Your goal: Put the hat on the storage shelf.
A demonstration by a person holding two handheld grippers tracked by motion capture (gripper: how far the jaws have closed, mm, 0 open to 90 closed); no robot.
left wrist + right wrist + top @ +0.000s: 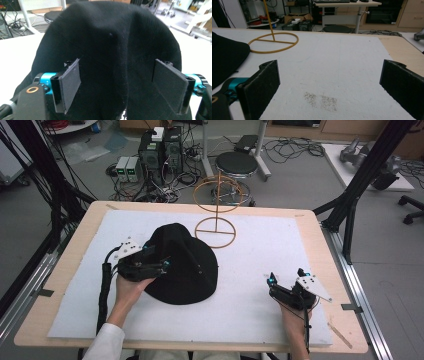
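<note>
Both grippers gape: left gripper (pixel 116 85) straddles the hat (pixel 182 265); right gripper (pixel 286 281) rests right of the hat, holding nothing.

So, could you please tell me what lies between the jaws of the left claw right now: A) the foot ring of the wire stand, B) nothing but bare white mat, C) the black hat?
C: in the left gripper view the open left claw has its jaws on either side of the black hat.

Your black hat (pixel 110 37) is matt woven cloth; the stand (pixel 216 205) is thin golden wire; the surface (pixel 342 65) wears rough white felt.
</note>
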